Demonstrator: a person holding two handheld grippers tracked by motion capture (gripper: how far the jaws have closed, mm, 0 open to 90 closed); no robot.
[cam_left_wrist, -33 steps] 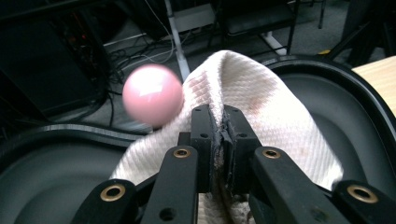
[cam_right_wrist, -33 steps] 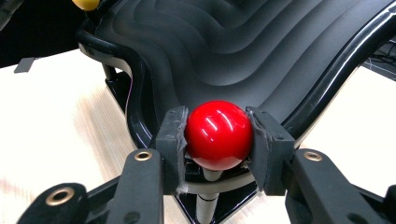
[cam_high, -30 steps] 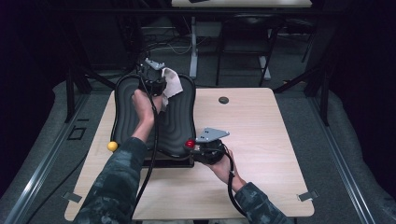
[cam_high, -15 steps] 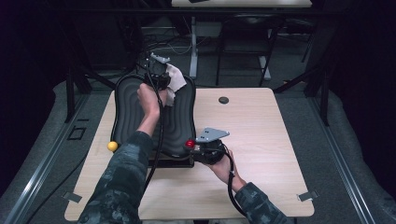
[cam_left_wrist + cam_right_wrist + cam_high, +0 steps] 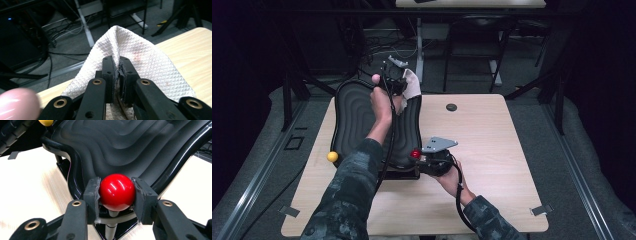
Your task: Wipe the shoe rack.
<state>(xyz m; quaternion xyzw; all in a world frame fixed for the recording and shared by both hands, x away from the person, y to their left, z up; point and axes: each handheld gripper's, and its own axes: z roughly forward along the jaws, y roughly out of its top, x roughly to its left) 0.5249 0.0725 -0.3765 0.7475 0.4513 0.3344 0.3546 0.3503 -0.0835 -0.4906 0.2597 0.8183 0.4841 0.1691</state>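
High view: left gripper point(image 5: 404, 82) is pinching a white quilted cloth point(image 5: 412, 87) at the black ridged board's point(image 5: 357, 120) far end; right gripper point(image 5: 422, 157) is clamping its red ball knob point(image 5: 415, 154).

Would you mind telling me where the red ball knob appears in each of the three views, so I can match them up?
High view: the red ball knob sits at the near right corner of the black ridged board, just left of the right gripper.
Left gripper view: not in it.
Right gripper view: the knob is low in the centre, clamped between the jaws.
Shared landmark: the black ridged board.
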